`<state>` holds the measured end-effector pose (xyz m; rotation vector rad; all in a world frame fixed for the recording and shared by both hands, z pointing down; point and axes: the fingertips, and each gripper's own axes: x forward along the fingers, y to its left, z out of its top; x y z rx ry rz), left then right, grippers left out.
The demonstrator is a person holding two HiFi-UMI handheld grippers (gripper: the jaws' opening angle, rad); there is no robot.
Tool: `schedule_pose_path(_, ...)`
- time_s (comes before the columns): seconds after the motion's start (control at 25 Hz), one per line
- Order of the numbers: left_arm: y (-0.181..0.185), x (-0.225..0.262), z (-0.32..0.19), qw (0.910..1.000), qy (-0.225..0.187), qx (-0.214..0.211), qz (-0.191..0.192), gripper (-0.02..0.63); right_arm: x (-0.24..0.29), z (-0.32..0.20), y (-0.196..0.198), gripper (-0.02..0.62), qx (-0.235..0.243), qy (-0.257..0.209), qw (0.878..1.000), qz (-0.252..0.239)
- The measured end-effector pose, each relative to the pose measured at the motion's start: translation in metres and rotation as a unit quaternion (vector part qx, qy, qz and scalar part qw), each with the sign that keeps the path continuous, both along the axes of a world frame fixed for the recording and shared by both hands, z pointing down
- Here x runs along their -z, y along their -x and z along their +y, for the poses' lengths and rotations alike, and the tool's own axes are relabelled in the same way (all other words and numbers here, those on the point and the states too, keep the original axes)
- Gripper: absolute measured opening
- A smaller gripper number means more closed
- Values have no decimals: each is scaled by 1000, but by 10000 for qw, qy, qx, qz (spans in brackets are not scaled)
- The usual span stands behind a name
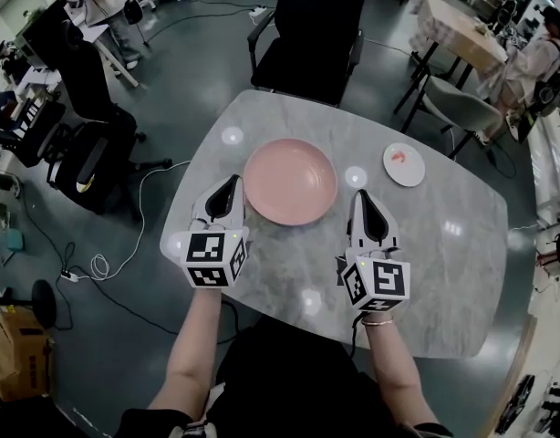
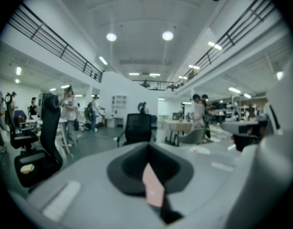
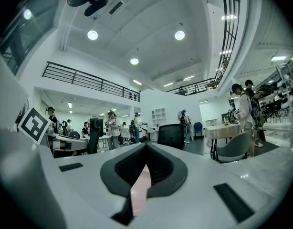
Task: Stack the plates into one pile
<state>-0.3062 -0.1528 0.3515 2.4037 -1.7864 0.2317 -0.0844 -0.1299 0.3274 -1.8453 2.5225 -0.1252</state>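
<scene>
Flanking the pink plate [image 1: 290, 182] at the centre of the frame, the left gripper [image 1: 228, 192] sits just beside its left rim and the right gripper [image 1: 363, 201] near its right rim. Both have their jaws pressed together and, in the head view, stand clear of the rim. Each gripper view shows a thin pink strip in the seam of the jaws; whether that is plate or jaw lining I cannot tell. The mirrored stance reads as a two-sided approach to the wide plate. The small white plate [image 1: 404, 164], with a red mark on it, lies well apart at the upper right of the marble table [image 1: 444, 245], so the pile looks not yet begun. Both plates lie flat, hollow side up; being round, neither has a long axis or a heading
</scene>
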Motion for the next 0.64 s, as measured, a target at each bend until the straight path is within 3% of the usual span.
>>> schedule_pose_path(0.64,-4,8,7,10000,-78,-18,-45,7,3,5,1,5,131,-30,9999,-11)
